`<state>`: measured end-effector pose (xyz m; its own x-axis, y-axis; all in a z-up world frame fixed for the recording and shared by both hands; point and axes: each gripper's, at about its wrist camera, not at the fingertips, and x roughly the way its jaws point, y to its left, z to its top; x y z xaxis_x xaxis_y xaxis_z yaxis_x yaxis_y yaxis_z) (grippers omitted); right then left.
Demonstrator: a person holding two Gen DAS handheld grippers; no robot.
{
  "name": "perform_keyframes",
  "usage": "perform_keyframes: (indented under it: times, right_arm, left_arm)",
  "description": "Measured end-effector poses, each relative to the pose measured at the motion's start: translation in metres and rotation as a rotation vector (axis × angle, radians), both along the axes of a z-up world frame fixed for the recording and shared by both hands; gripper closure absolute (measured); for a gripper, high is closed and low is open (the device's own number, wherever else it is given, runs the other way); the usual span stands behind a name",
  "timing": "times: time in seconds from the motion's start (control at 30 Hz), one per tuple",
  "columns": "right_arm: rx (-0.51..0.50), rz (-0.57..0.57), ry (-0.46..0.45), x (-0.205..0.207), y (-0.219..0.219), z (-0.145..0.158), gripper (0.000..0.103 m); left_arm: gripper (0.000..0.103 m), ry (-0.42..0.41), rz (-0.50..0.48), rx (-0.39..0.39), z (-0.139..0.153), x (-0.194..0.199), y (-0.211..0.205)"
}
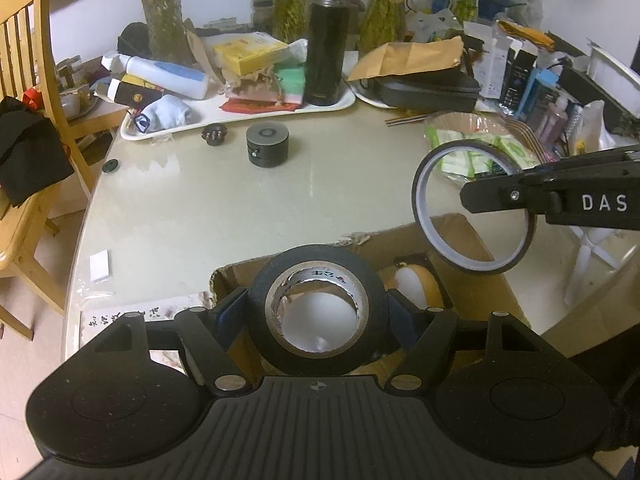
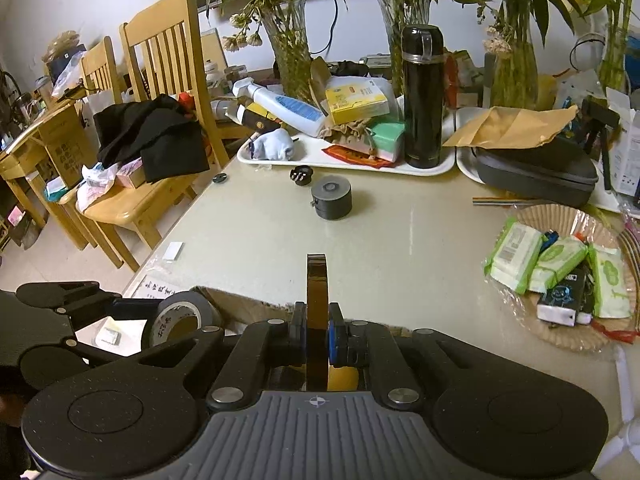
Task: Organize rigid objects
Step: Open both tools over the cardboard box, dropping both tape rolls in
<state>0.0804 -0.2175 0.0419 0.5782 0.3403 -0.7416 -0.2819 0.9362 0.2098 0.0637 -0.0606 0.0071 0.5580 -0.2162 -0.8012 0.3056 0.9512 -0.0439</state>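
Observation:
My left gripper (image 1: 318,314) is shut on a thick black tape roll (image 1: 276,280) and holds it over an open cardboard box (image 1: 472,292) at the table's near edge. My right gripper (image 2: 317,330) is shut on a thin amber tape roll (image 2: 317,280), held edge-on; in the left wrist view the same ring (image 1: 422,184) hangs over the box's right side. The black roll also shows in the right wrist view (image 2: 180,312). A grey cylindrical puck (image 1: 267,145) and a small black plug part (image 1: 214,134) stand on the table (image 1: 240,208) farther back.
A white tray (image 1: 336,106) with a black flask (image 1: 327,40), bottles and boxes lines the far edge. A dark zip case (image 1: 432,90) sits to its right. A wicker basket of wipes (image 2: 560,280) is at right. Wooden chairs (image 2: 160,80) stand left. A white block (image 1: 99,266) and a black cap (image 1: 110,165) lie at left.

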Motion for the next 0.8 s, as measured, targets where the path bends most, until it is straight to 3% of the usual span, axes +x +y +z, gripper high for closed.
perform_keyframes:
  times: [0.3, 0.4, 0.8]
  right_arm:
    - [-0.004, -0.008, 0.01, -0.004, -0.003, -0.003, 0.091]
    - [-0.008, -0.012, 0.013, -0.005, -0.004, -0.003, 0.091]
    - [0.011, 0.002, 0.051, -0.002, 0.0, -0.01, 0.091]
  left_arm:
    - [0.029, -0.019, -0.026, 0.012, 0.001, -0.005, -0.009]
    - [0.019, -0.025, -0.015, -0.003, 0.003, -0.004, -0.008]
    - [0.018, -0.076, 0.052, 0.053, 0.015, -0.003, -0.005]
